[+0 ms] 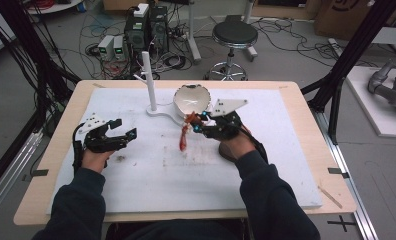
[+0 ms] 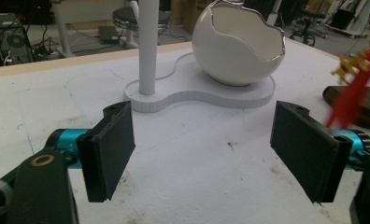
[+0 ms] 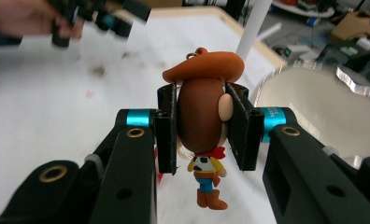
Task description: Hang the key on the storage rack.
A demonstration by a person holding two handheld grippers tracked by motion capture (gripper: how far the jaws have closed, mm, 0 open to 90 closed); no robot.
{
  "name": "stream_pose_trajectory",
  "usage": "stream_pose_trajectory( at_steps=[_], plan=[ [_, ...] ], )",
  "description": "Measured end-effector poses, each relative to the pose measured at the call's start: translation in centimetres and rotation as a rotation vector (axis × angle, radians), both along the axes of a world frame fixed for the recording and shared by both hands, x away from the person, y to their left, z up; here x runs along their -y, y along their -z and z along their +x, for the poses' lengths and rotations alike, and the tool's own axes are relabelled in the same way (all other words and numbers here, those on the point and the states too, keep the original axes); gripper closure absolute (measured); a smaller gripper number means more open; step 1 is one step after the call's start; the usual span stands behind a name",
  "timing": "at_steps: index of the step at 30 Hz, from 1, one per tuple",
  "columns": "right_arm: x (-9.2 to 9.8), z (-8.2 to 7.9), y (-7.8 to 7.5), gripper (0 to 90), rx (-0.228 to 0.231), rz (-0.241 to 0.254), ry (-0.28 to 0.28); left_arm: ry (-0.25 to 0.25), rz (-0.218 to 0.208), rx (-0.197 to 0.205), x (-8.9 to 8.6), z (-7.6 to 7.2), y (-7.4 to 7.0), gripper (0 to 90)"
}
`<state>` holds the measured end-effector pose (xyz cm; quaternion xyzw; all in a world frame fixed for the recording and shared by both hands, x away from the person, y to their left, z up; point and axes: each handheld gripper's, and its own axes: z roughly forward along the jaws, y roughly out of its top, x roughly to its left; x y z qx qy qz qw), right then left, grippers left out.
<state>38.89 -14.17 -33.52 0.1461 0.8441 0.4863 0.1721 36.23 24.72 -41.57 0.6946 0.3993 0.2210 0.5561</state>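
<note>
White foam board over a pale wooden table (image 1: pixel 56 165), cables and a stool on the floor behind. The right gripper (image 3: pixel 204 133) is clamped on a cowboy keychain figure (image 3: pixel 202 116), pads squeezing the sides of its big round head, lifted off the board. The hat points away from the gripper, the boots hang back towards its body, so the long axis runs along the jaws. A red strap (image 1: pixel 183 137) dangles below; its attachment is blurred. The risk: that rounded head could squirt out, or the swinging strap snag the white egg-shaped bowl (image 1: pixel 191 100) just ahead. The left gripper (image 1: pixel 120 135) rests well aside, jaws apart, nothing between them.
</note>
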Motion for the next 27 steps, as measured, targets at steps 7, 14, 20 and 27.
stream_pose_trajectory(
  at_steps=[7,14,20,27],
  plan=[
    [-4.0,3.0,-2.9,67.4,0.042,0.003,-0.016,-0.002,-0.007,-0.001,-0.1,0.1,0.1,21.8],
    [-8.4,5.5,-5.3,67.4,0.077,-0.012,-0.033,0.002,-0.011,-0.003,-0.1,0.1,0.1,22.0],
    [-11.8,7.8,-6.4,67.4,0.089,-0.03,0.01,0.003,-0.013,-0.003,-0.2,0.2,0.1,22.0],
    [-13.7,9.6,-7.5,67.4,0.104,-0.036,0.066,0.006,-0.015,-0.005,-0.2,0.1,0.1,22.0]
  ],
)
